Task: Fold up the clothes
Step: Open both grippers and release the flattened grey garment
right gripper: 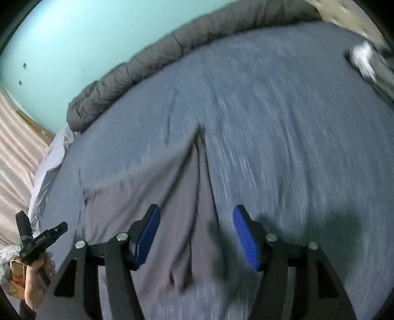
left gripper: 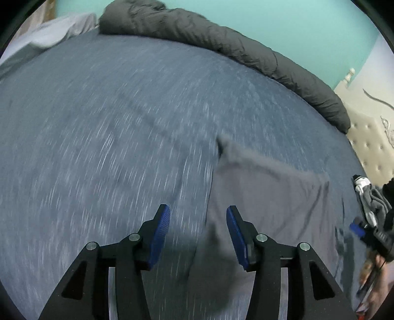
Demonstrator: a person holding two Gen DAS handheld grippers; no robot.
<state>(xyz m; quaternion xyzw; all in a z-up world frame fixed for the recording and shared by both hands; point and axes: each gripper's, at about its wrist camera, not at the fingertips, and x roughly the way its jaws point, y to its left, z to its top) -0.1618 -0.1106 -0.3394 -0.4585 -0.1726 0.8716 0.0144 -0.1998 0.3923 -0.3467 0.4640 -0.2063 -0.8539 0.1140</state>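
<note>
Both sets of jaws stand wide apart, nothing between the blue pads. Left gripper [left gripper: 198, 216] hovers over the near left edge of the grey garment [left gripper: 266, 197]: its right pad is above the cloth, its left pad above the bare bed sheet [left gripper: 110, 123]. Right gripper [right gripper: 197, 216] hangs over the garment [right gripper: 152, 197] as well, the left pad above cloth, the right pad above sheet [right gripper: 283, 123].

The garment lies spread on the blue-grey sheet, near edge toward the person, tapering to a point away from them. Folds and creases run along it. Both views are motion-blurred, so I can't tell what kind of garment it is.

Left of the garment, in the right wrist view, a hand [right gripper: 34, 280] holds the left gripper's handle. Right of the garment, a small pile of clothes [left gripper: 369, 197] sits at the sheet's edge, grey with some white.

Beyond the garment's point, a dark grey rolled duvet [left gripper: 221, 39] runs along the far side of the bed against a turquoise wall [left gripper: 295, 22]. A tufted cream headboard [left gripper: 369, 147] stands past the pile. A pale pillow [left gripper: 49, 34] lies at the duvet's other end.
</note>
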